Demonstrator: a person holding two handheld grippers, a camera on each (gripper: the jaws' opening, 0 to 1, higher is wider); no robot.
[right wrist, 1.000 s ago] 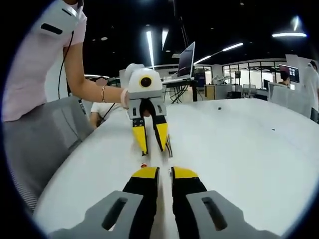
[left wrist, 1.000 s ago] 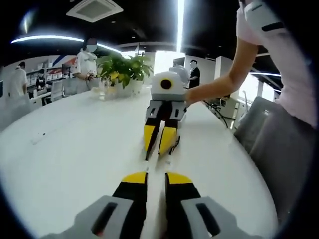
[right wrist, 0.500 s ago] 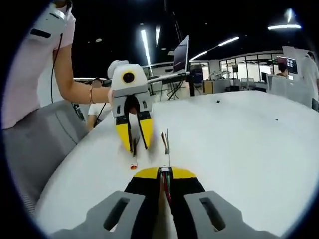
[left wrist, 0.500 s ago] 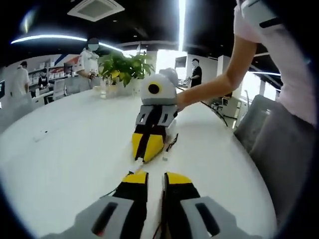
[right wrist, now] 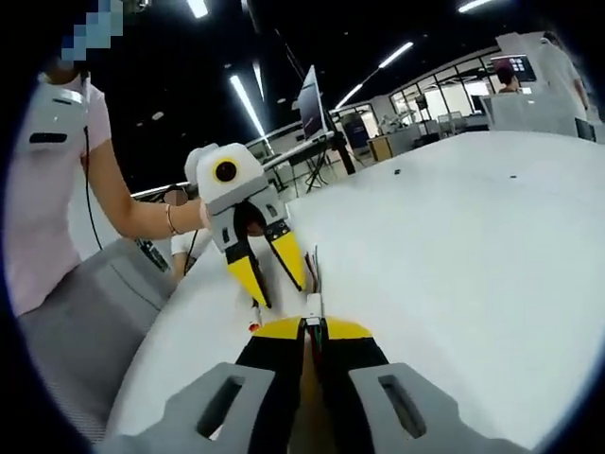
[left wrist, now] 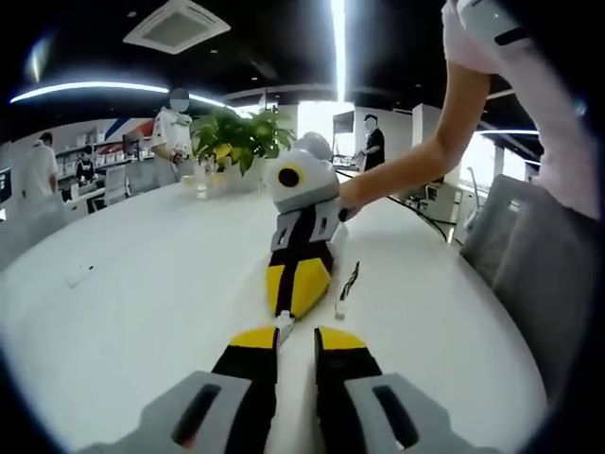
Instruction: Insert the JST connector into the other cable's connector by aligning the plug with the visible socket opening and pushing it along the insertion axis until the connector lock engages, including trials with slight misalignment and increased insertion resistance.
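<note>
My right gripper [right wrist: 312, 327] is shut on a thin cable, with its white JST connector [right wrist: 312, 305] poking out past the yellow tips and fine wires rising beyond it. In the left gripper view the right gripper [left wrist: 287, 312] faces me with its jaws together and the white connector [left wrist: 284, 326] at its tip, just ahead of my left gripper [left wrist: 296, 339]. In the right gripper view the left gripper [right wrist: 276, 288] has its yellow fingers spread, nothing between them. A second dark cable [left wrist: 346, 287] lies on the table beside the right gripper; its red-tipped end [right wrist: 253, 325] shows below the left gripper.
The work goes on over a wide white table [left wrist: 142, 284]. A person's arm [left wrist: 425, 156] reaches in along its edge, with a grey chair [left wrist: 501, 236] there. A potted plant [left wrist: 236, 137] stands at the far end, people behind it. A monitor [right wrist: 310, 95] stands beyond the table.
My right gripper has shut on the connector cable and lifted it, its jaws apart a second ago. The two gripper tips have come closer together. The second cable stays on the table.
</note>
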